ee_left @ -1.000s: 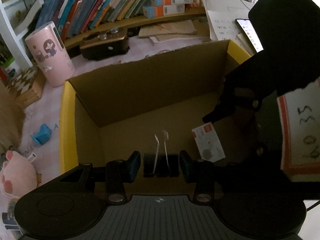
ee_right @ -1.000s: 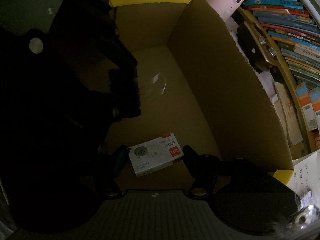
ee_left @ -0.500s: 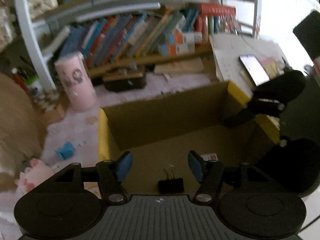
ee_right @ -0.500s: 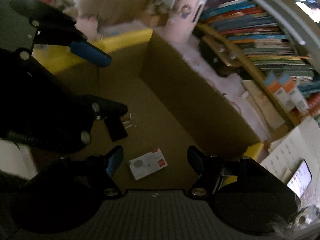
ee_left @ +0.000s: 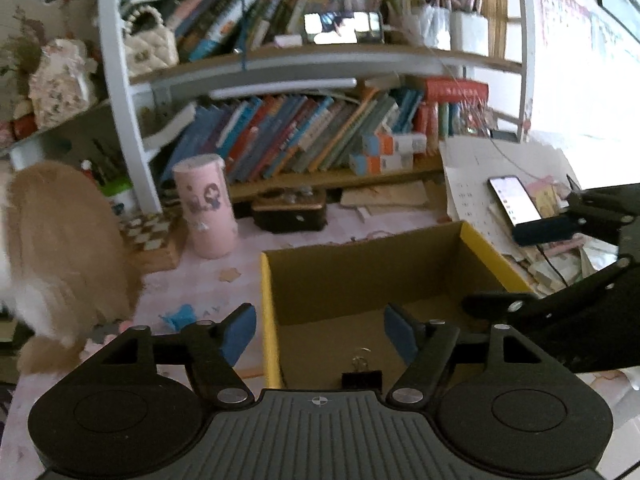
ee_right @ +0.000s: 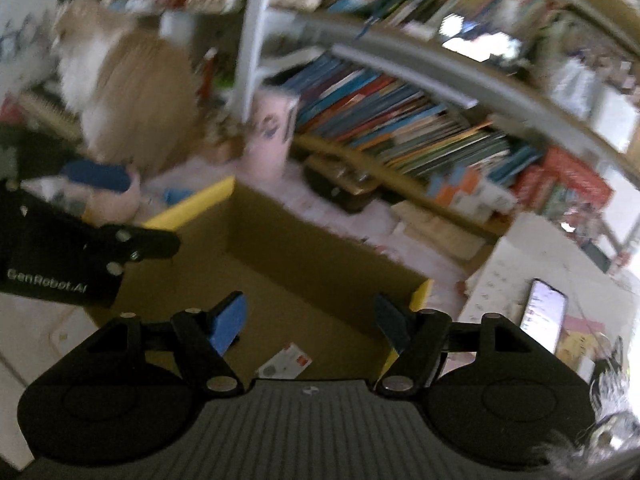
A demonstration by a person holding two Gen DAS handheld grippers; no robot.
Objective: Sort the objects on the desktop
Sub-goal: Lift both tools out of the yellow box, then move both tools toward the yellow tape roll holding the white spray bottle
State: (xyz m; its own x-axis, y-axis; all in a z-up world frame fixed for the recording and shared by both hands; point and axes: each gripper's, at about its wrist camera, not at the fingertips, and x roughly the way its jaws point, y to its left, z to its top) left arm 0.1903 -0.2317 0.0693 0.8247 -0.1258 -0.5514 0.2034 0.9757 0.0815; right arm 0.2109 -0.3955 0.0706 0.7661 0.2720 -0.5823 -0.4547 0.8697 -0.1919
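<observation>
Cardboard box (ee_left: 372,276), yellow-rimmed, holds a black binder clip (ee_left: 361,378) and white-orange card box (ee_right: 285,363); left gripper (ee_left: 320,330) and right gripper (ee_right: 308,320) are opening, empty.

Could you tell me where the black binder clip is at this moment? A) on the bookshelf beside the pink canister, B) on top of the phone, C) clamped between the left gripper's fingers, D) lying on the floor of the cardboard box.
D: the binder clip lies on the floor of the cardboard box, below the left gripper, whose jaws are opening with nothing between them.
</observation>
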